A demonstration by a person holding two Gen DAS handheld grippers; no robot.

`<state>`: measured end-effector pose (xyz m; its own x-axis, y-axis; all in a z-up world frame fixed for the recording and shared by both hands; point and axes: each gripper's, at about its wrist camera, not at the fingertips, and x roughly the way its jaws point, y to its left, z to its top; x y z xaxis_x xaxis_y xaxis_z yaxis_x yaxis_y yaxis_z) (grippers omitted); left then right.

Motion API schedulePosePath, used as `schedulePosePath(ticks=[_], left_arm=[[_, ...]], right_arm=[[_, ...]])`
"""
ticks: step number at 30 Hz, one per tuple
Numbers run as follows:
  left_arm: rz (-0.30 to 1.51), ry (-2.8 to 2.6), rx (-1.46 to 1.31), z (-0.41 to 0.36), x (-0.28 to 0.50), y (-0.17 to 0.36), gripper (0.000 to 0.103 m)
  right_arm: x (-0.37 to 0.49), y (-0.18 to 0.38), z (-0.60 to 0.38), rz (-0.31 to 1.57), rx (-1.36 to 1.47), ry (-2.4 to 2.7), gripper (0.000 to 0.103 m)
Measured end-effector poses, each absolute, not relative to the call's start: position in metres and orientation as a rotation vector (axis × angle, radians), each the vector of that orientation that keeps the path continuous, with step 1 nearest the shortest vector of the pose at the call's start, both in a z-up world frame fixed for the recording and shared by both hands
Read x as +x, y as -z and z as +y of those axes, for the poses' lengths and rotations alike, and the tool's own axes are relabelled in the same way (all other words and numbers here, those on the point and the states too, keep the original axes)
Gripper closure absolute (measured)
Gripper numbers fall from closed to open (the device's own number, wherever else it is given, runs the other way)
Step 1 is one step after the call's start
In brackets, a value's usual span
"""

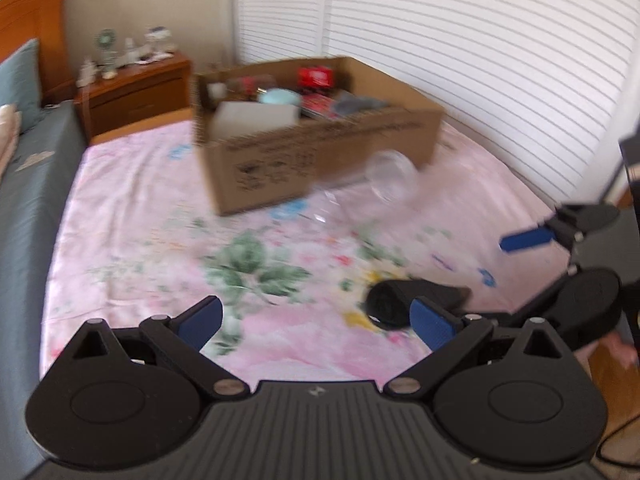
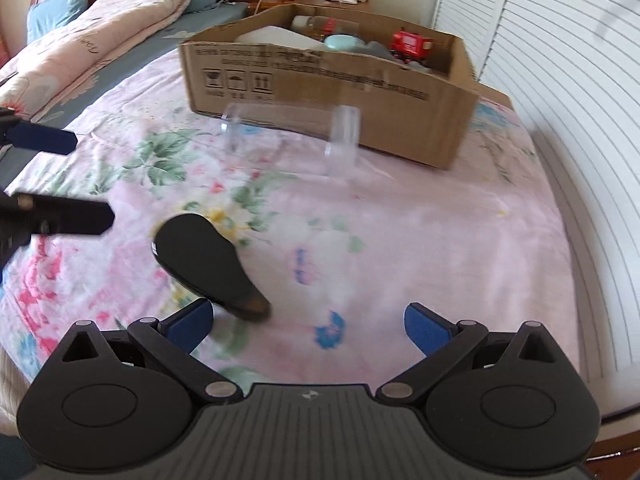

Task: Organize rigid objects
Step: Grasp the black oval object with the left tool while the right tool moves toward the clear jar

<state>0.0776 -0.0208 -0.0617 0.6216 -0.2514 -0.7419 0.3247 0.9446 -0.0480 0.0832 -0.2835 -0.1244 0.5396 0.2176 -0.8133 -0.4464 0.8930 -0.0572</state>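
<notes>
A black oval object (image 2: 204,260) with a brownish end lies on the floral bedsheet, just ahead of my right gripper's left finger. My right gripper (image 2: 310,326) is open and holds nothing. In the left wrist view the same black object (image 1: 404,300) lies beside the right finger of my left gripper (image 1: 318,322), which is also open and holds nothing. A clear plastic container (image 2: 292,140) lies on its side in front of the cardboard box (image 2: 328,80). It also shows, blurred, as a clear container (image 1: 390,178) by the box (image 1: 320,152), which holds red, teal, white and grey items.
The left gripper's fingers (image 2: 40,140) reach in from the left, and the right gripper's fingers (image 1: 524,240) from the right. A wooden nightstand (image 1: 136,88) with a small fan stands behind. Pillows and a folded quilt (image 2: 100,28) lie at the headboard. Louvred doors (image 2: 560,80) line the bed's right side.
</notes>
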Motion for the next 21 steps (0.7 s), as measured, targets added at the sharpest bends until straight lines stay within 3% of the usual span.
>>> schedulePosePath(ticks=[11, 21], left_arm=[[0.975, 0.425, 0.038, -0.066, 0.096, 0.093, 0.004], [0.959, 0.353, 0.066, -0.099, 0.104, 0.096, 0.004]], right_arm=[[0.063, 0.128, -0.320, 0.860, -0.275, -0.429, 0.000], [0.056, 0.132, -0.337, 0.837, -0.234, -0.455, 0.000]])
